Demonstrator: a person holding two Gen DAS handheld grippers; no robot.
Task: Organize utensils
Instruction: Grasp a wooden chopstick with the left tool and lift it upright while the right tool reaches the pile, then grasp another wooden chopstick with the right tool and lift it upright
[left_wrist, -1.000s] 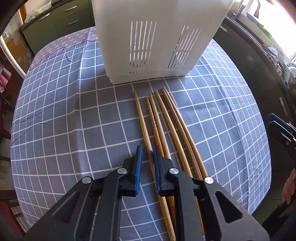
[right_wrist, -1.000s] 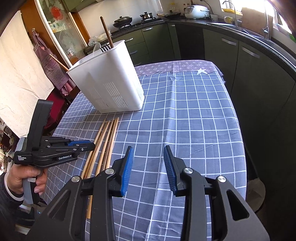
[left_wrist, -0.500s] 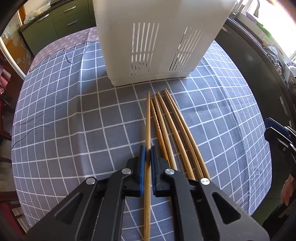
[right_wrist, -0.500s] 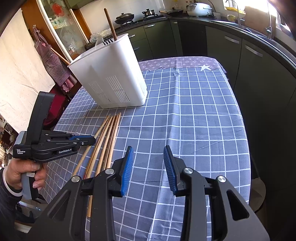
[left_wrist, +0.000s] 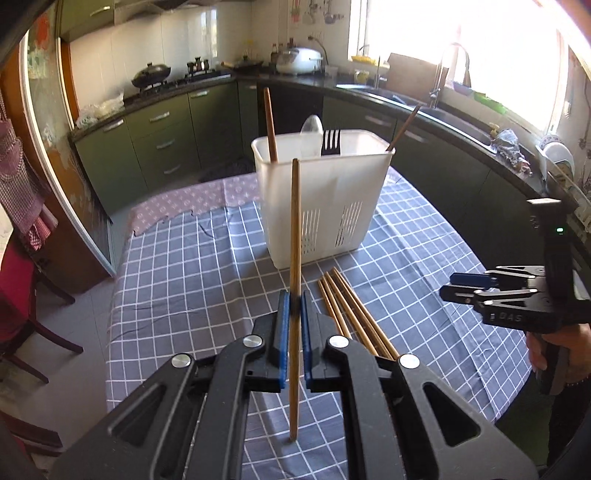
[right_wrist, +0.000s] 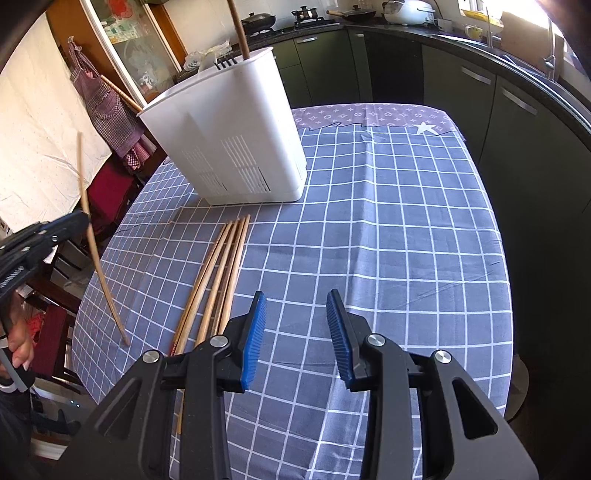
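My left gripper (left_wrist: 293, 317) is shut on one wooden chopstick (left_wrist: 294, 236) and holds it upright above the checked tablecloth, in front of the white utensil holder (left_wrist: 325, 206). The holder has a spoon, a fork and two chopsticks in it. Several more chopsticks (left_wrist: 351, 306) lie side by side on the cloth just right of my left gripper. In the right wrist view the lifted chopstick (right_wrist: 92, 243) shows at the far left, and the loose chopsticks (right_wrist: 218, 273) and the holder (right_wrist: 236, 140) lie ahead. My right gripper (right_wrist: 295, 332) is open and empty above the cloth.
The blue checked tablecloth (right_wrist: 388, 229) covers a round table. Dark green kitchen cabinets (left_wrist: 159, 144) and a counter ring the far side. Red chairs (left_wrist: 22, 295) stand at the left table edge. My right gripper also shows in the left wrist view (left_wrist: 458, 286).
My left gripper has lifted the gripped chopstick off the table and tilted up, so the chopstick now stands upright before the holder. My right gripper stays open, nearly still.
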